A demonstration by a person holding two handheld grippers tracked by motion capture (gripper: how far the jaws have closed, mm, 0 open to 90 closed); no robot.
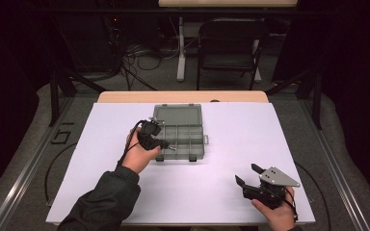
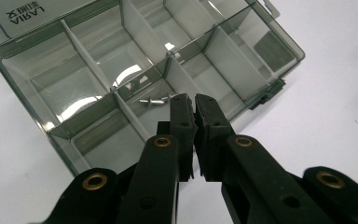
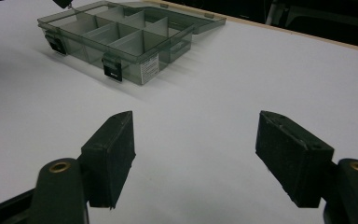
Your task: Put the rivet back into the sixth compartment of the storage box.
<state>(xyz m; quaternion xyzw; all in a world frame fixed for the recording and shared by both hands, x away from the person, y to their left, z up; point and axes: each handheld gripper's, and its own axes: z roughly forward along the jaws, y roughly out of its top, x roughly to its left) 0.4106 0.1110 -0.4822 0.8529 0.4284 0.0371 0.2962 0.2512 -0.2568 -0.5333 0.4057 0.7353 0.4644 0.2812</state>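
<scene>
Looks like a lab or test room, not a home. Dark all around, with black walls or curtains at the sides. Has a wooden table (image 1: 183,96) under a white sheet (image 1: 183,183), lit from above. Stands on grey carpet (image 1: 29,139) with metal rails along the edges. Behind the table, a black folding chair (image 1: 229,45), a white table leg (image 1: 181,48) and a heap of black cables (image 1: 135,57) on the floor. Black stand legs (image 1: 58,82) at both far corners. Another pale table top (image 1: 226,3) at the very back.
</scene>
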